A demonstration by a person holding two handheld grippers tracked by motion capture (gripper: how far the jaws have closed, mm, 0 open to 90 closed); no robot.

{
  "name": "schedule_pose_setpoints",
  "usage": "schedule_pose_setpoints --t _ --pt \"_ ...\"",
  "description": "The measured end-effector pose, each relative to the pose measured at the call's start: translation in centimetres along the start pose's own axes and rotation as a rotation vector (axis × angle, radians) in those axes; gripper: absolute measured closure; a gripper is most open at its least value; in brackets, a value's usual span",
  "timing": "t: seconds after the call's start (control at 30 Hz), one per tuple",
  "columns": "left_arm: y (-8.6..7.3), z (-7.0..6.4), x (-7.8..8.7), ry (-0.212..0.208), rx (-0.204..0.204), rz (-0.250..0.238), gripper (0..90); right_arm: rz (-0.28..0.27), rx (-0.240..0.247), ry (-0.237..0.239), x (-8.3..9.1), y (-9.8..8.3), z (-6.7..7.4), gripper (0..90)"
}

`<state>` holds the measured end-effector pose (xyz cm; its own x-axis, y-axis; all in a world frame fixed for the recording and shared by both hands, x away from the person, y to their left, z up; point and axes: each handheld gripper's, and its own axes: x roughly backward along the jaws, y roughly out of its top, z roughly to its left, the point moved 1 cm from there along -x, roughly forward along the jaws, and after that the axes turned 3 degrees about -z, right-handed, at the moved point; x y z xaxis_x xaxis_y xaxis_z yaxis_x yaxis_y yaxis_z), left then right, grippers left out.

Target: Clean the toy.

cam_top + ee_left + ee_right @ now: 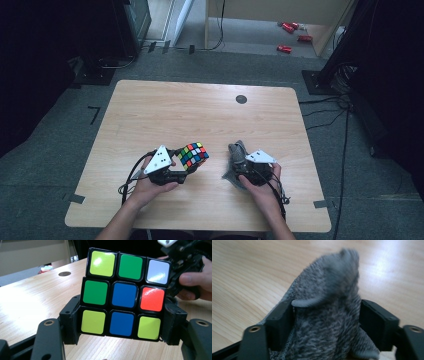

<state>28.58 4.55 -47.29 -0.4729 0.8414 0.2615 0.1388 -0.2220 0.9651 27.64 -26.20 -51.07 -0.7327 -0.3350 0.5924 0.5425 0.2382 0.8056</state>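
Note:
A scrambled Rubik's cube (193,155) is raised a little above the wooden table (200,110), tilted. My left gripper (188,165) is shut on it. In the left gripper view the black jaws clamp the cube (123,295) by its lower row, and the left gripper (122,326) shows a face of green, blue, yellow, white and red stickers. To the right, my right gripper (239,164) holds a grey knitted cloth (235,152) that touches the table. In the right gripper view the bunched cloth (327,285) fills the gap of the right gripper (325,320) and presses both pads.
A small black round disc (241,99) lies on the far part of the table. Red objects (287,48) lie on the floor beyond it. The other hand and its gripper (185,262) sit close to the cube's right side.

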Motion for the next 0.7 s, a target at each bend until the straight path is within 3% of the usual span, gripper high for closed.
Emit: schedule_pose_setpoints --t 0.13,0.23,0.4,0.53,0.7 --pt "0.0 0.0 0.0 -0.002 0.007 0.001 33.5 0.026 0.017 -0.001 -0.4 -0.5 0.0 59.2" --pt "-0.1 0.0 -0.1 0.000 0.007 0.012 33.7 0.005 -0.020 0.015 0.0 -0.2 -0.2 71.4" --pt "-0.1 -0.2 -0.4 -0.008 0.003 0.027 33.8 -0.114 -0.078 0.114 1.9 0.9 0.1 73.2" --pt "-0.3 -0.6 -0.7 -0.015 -0.019 0.052 34.1 -0.240 -0.061 0.212 4.3 2.9 1.7 72.8" --pt "-0.3 -1.8 -1.3 -0.053 -0.059 0.074 34.2 -0.322 -0.013 0.328 6.2 4.5 4.3 72.0"
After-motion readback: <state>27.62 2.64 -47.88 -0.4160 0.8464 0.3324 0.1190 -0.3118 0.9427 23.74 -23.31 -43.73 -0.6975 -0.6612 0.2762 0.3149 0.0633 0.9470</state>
